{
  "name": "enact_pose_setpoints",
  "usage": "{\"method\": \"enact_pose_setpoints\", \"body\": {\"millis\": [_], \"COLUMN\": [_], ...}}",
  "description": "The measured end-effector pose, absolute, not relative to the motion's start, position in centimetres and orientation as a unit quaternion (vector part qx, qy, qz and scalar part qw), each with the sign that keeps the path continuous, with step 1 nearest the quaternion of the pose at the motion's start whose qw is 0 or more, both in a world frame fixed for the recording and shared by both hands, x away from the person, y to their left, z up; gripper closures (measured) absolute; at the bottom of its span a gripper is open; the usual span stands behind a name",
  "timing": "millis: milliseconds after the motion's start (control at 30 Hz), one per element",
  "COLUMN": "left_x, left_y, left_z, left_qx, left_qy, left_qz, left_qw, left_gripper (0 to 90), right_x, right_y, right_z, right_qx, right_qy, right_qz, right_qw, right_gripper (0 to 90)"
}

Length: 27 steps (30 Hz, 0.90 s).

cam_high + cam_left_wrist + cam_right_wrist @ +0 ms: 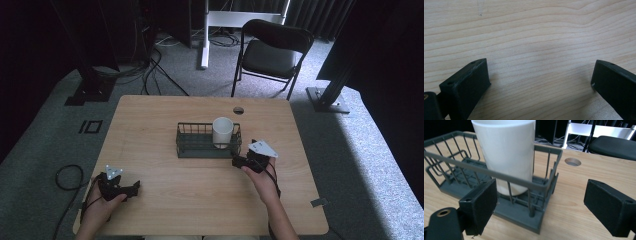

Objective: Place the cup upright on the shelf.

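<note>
Right tongs (541, 202) spread beside dark wire basket (544, 185); left tongs (539, 82) spread over wooden tabletop (529, 30). Smooth white ceramic cup (506, 152): probably rigid, slippery, breakable; best pinched across rim.

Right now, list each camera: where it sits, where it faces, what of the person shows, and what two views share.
High view: above the person's side, facing forward and down on the table; forearms, left gripper and right gripper show.
Left gripper view: on the left gripper, facing bare tabletop; jaws apart.
Right gripper view: on the right gripper, facing the wire basket holding the white cup; jaws apart.
Shared: high and right gripper views show basket, cup, chair.
</note>
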<state>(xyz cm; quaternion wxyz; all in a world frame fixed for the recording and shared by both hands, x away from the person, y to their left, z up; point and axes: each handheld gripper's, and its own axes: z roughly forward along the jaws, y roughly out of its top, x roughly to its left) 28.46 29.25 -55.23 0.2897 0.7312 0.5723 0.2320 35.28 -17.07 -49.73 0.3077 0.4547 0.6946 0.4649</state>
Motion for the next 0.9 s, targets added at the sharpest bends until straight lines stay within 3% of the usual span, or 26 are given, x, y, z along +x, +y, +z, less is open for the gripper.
{"method": "enact_pose_setpoints", "body": {"millis": [900], "left_x": [28.5], "left_y": [29.2], "left_z": [-55.2], "left_qx": [0.731], "left_qy": [0.572], "left_qz": [0.232], "left_qw": [0.290], "left_gripper": [2.1], "right_x": [32.1], "right_y": [-22.0], "right_z": [-53.4], "right_qx": [0.468], "right_qy": [0.725], "right_qz": [0.422], "right_qw": [0.279], "right_gripper": [11.5]}}
